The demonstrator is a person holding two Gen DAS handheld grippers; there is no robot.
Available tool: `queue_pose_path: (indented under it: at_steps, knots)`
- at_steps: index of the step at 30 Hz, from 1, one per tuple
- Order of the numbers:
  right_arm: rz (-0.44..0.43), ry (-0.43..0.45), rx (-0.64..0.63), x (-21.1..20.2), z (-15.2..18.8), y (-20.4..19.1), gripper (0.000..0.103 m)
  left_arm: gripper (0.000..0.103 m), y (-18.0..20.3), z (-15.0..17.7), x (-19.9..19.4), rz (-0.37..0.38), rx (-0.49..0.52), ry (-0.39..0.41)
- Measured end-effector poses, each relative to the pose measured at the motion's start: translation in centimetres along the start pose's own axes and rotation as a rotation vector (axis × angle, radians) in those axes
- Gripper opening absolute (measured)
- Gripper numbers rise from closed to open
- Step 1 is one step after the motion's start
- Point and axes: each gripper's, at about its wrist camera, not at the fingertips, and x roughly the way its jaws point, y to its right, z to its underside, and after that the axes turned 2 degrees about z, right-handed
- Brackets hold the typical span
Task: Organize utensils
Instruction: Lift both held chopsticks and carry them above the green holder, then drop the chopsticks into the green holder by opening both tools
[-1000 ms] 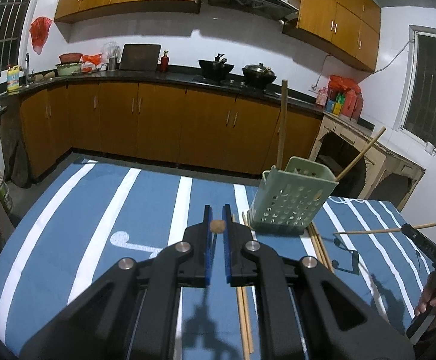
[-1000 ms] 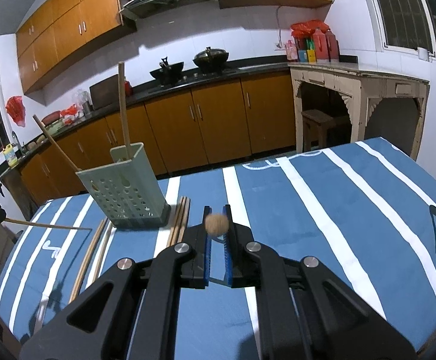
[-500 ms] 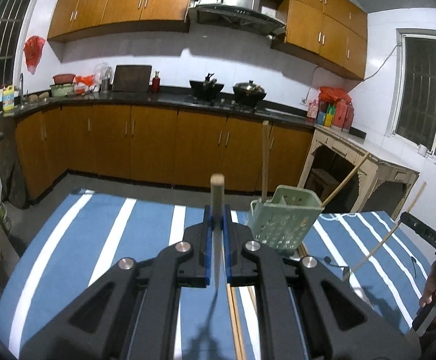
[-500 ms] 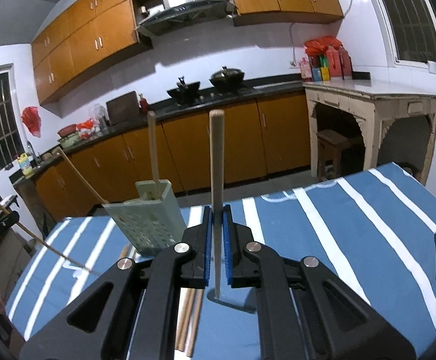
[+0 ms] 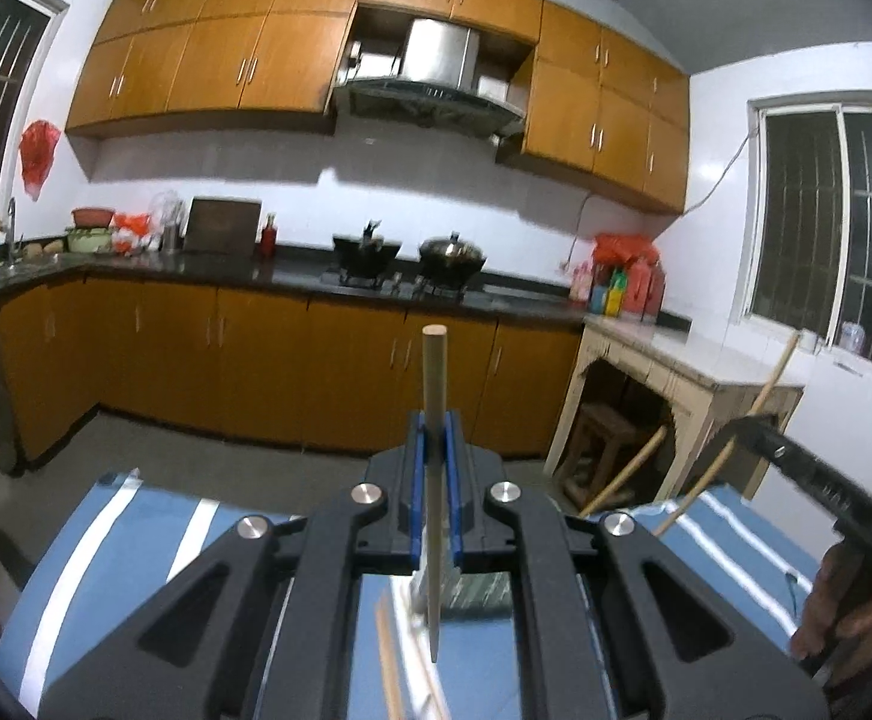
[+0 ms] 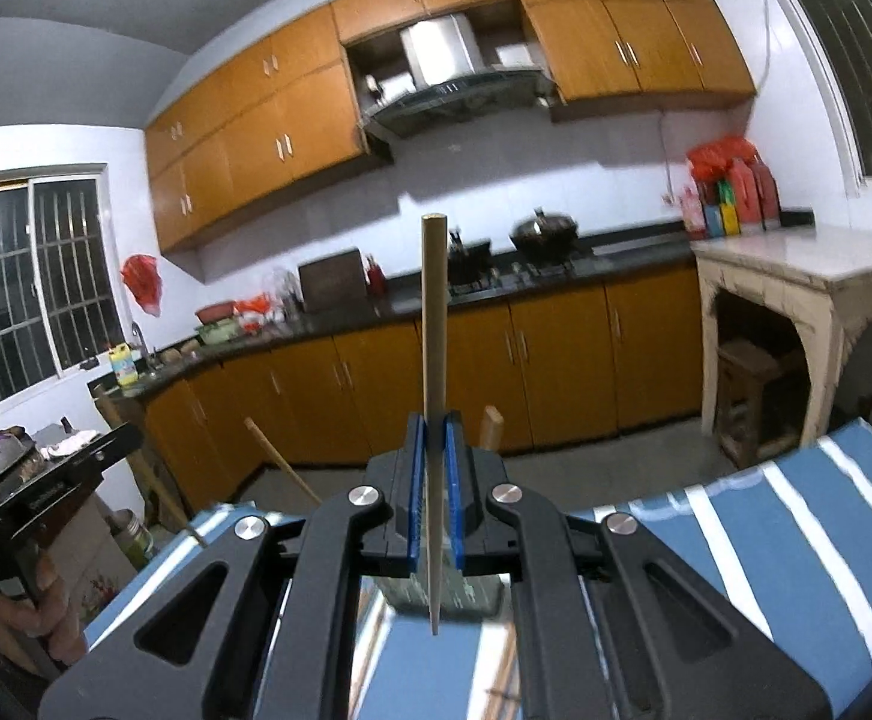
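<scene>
My left gripper (image 5: 434, 438) is shut on a wooden chopstick (image 5: 434, 396) that stands upright between the blue pads. My right gripper (image 6: 434, 438) is shut on another wooden chopstick (image 6: 434, 330), also upright. The green perforated utensil holder (image 6: 478, 594) sits low behind the right gripper, mostly hidden; it shows in the left wrist view (image 5: 478, 591) too. The chopsticks in the holder stick out beside it (image 6: 491, 423). Loose chopsticks (image 5: 389, 672) lie on the striped cloth below. The other gripper shows at the right edge of the left wrist view (image 5: 820, 480) with its chopstick (image 5: 772, 384).
The table has a blue cloth with white stripes (image 6: 796, 516). Kitchen cabinets and a counter (image 5: 291, 276) run behind it. A white side table (image 6: 808, 276) stands at the right. The person's hand (image 5: 844, 606) is at the right edge.
Both grippers have tilted upward and risen, so the table dropped low in view. The chopsticks now stand upright in both grips, and the holder has slid behind the fingers.
</scene>
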Motion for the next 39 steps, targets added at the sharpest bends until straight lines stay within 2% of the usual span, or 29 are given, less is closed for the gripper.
queue_pose_path:
  at_steps: [5, 11, 15, 23, 39]
  knots:
    - [0.008, 0.05, -0.018, 2.1, -1.1, -1.6, 0.008, 0.008, 2.1, -2.5, 2.3, 0.007, -0.003, 0.072]
    - [0.036, 0.116, -0.04, 4.9, -2.2, -2.2, 0.008, 0.008, 3.4, -4.5, 5.2, -0.019, -0.005, 0.144]
    - [0.053, 0.091, -0.047, 6.5, -1.3, -2.1, 0.008, 0.008, 3.7, -4.5, 7.6, -0.041, 0.0, 0.154]
    - [0.076, -0.013, -0.045, 9.2, 1.3, -1.3, 0.008, 0.008, 3.1, -2.7, 11.2, -0.066, -0.013, 0.105]
    - [0.105, -0.15, 0.009, 11.3, 2.8, -0.1, 0.009, 0.01, 1.3, 0.2, 14.1, -0.102, -0.027, -0.059]
